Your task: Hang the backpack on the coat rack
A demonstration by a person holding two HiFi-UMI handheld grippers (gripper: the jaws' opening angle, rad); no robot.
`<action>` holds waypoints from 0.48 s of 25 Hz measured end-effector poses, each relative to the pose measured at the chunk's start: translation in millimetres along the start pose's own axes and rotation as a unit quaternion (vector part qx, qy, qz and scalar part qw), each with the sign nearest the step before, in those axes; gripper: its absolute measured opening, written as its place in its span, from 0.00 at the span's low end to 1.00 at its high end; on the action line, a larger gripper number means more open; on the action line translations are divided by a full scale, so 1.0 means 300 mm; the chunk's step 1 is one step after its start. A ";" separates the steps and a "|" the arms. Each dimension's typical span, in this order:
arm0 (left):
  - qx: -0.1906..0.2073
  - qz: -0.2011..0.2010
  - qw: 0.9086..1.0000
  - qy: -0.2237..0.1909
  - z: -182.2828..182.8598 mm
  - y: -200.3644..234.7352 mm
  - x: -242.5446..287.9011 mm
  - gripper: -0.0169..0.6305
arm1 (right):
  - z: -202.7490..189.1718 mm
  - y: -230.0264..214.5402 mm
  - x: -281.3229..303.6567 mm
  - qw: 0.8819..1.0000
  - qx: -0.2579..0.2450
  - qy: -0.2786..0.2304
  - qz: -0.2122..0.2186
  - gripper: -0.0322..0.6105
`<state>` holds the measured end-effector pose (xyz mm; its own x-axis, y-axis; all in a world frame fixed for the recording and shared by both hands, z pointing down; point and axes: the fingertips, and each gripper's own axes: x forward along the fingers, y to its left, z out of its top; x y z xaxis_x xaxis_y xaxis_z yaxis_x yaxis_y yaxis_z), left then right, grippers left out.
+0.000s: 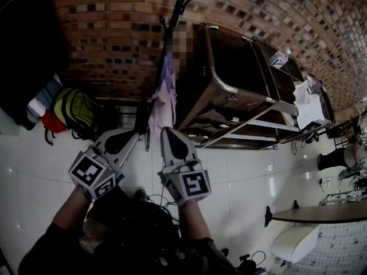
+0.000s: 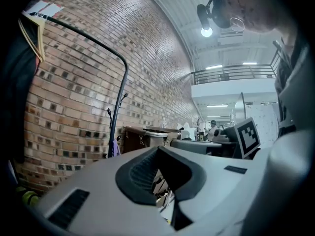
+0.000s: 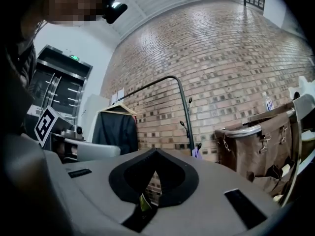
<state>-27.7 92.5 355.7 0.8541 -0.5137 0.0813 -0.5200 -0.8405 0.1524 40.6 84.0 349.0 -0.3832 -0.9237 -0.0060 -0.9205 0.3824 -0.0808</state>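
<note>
The green and yellow backpack (image 1: 77, 110) lies on the white floor against the brick wall, left of the coat rack; a sliver of it shows low in the left gripper view (image 2: 27, 196). The black coat rack (image 1: 172, 39) stands at the wall with a purple cloth (image 1: 163, 105) hanging from it, and appears in both gripper views (image 2: 114, 127) (image 3: 187, 114). My left gripper (image 1: 136, 134) (image 2: 158, 149) and right gripper (image 1: 167, 132) (image 3: 156, 151) are side by side, level, pointing at the wall. Both are shut and hold nothing. They are well short of the backpack.
A brown canvas cart (image 1: 229, 79) with a metal rim stands right of the rack, a water bottle (image 1: 280, 57) beyond it. Dark clothes (image 1: 23, 44) hang on a bent rail (image 3: 162, 80) at the left. A red bag (image 1: 51, 122) lies beside the backpack.
</note>
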 end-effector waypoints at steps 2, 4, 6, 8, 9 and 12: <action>-0.005 -0.002 1.000 -0.002 0.004 0.026 -0.011 0.08 | -0.007 0.018 0.025 1.000 -0.009 0.009 -0.004 0.08; -0.009 -0.004 1.000 -0.004 0.015 0.054 -0.025 0.08 | -0.010 0.034 0.045 1.000 -0.020 0.016 -0.011 0.08; -0.006 -0.009 1.000 -0.006 0.032 0.077 -0.042 0.08 | -0.005 0.042 0.062 0.999 -0.029 0.010 -0.022 0.08; -0.007 -0.014 1.000 -0.003 0.040 0.097 -0.064 0.08 | -0.003 0.052 0.075 0.999 -0.030 0.005 -0.033 0.08; -0.008 -0.017 1.000 -0.001 0.039 0.105 -0.077 0.08 | -0.006 0.063 0.079 0.999 -0.031 0.009 -0.037 0.08; -0.005 -0.020 1.000 0.004 0.037 0.129 -0.114 0.08 | -0.020 0.103 0.088 0.998 -0.028 0.028 -0.039 0.08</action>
<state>-77.1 75.5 348.0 0.8739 -0.4791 0.0824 -0.4861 -0.8582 0.1652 1.7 71.6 352.4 -0.3129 -0.9483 0.0542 -0.9498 0.3120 -0.0231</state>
